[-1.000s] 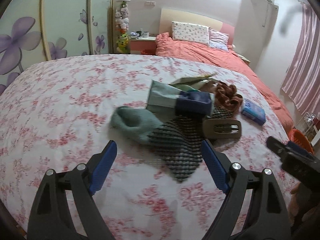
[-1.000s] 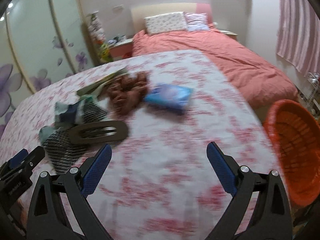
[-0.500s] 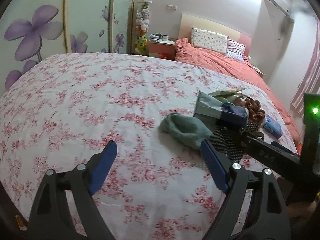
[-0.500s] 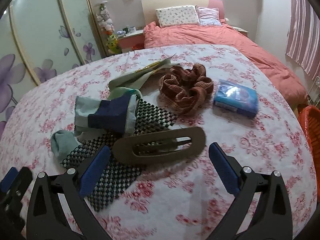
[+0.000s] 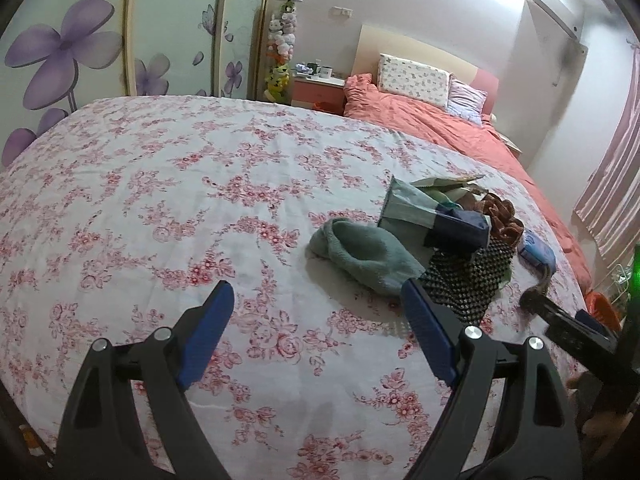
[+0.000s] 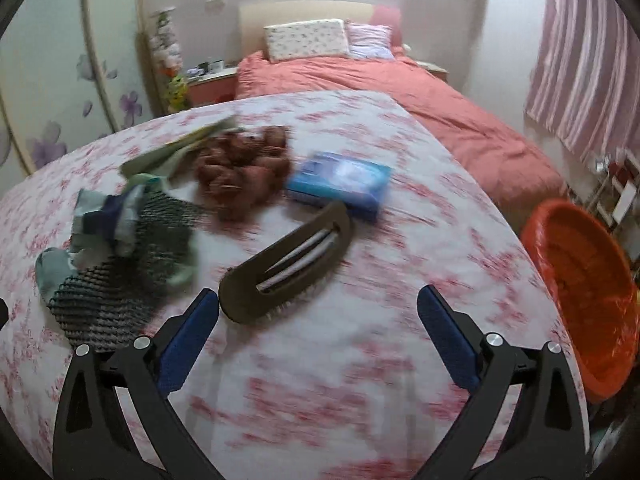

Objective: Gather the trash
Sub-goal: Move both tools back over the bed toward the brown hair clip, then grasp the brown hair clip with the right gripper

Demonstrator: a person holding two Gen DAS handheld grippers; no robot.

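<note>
A pile lies on the floral bedspread (image 5: 240, 208): a green sock (image 5: 364, 254), folded blue-and-teal socks (image 5: 436, 220), a black checked cloth (image 5: 464, 280), a brown scrunchie (image 6: 244, 168), a blue packet (image 6: 340, 184) and a green wrapper (image 6: 180, 148). A brown hair clip (image 6: 288, 264) lies diagonally just ahead of my right gripper (image 6: 318, 320), which is open and empty. My left gripper (image 5: 318, 320) is open over bare bedspread, left of the green sock. The right gripper (image 5: 568, 328) shows at the left wrist view's right edge.
An orange basket (image 6: 584, 296) stands on the floor off the bed's right side. A second bed with a salmon cover (image 6: 420, 96) and pillows lies beyond. Flowered wardrobe doors (image 5: 72, 48) and a bedside table (image 5: 318, 88) stand at the back left.
The left view swung left, so the pile sits further right. The right view dipped over the pile, then swung right; the basket is back in view and the hair clip lies diagonally.
</note>
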